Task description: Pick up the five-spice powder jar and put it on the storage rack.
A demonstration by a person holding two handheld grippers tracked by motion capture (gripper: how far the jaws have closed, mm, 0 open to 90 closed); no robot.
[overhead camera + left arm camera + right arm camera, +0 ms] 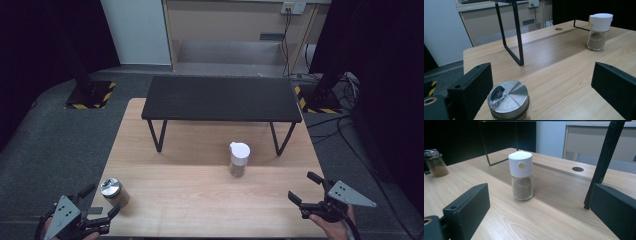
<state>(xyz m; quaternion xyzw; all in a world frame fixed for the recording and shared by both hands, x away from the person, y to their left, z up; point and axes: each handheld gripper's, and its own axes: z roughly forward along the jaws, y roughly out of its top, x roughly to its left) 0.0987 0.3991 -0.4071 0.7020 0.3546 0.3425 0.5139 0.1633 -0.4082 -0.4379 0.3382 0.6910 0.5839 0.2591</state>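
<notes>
Two grippers gaping wide, left gripper (100,202) framing silver-lidded jar (508,101) cut off below, right gripper (306,188) empty.

- Your work surface is a light wooden table (200,200) with rounded corners, standing on grey carpet.
- A low black shelf (220,97) on thin black metal legs stands on the far half of the table, its feet resting on the wood.
- You see a round cable hole (578,169) in the tabletop, under the shelf.
- A glass jar with a white cap (239,159), filled with brown powder, stands upright just in front of the shelf's right legs.
- A second jar with a silver metal lid (114,191), also holding brown powder, stands upright near your front left corner, well apart from the white-capped one.
</notes>
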